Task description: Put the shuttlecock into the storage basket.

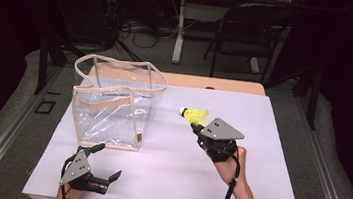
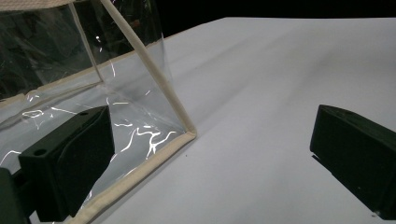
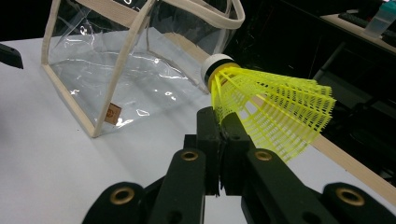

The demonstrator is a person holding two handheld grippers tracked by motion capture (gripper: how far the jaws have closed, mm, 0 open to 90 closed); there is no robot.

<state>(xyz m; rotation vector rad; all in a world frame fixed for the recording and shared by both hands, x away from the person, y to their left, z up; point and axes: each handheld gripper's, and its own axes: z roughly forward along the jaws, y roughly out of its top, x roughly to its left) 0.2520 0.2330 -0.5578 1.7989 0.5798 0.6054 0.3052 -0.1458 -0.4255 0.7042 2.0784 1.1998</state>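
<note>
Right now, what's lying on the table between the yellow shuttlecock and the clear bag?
Nothing. In the high view, the white table is bare between the shuttlecock, pinched in the right tongs, and the clear bag.

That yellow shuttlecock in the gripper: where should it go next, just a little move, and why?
Probably up and leftward toward the clear bag's open top. The right gripper is shut on the skirt of the yellow shuttlecock, which hangs above the table, beside the clear bag and apart from it. The left gripper waits open near the bag's front corner.
</note>
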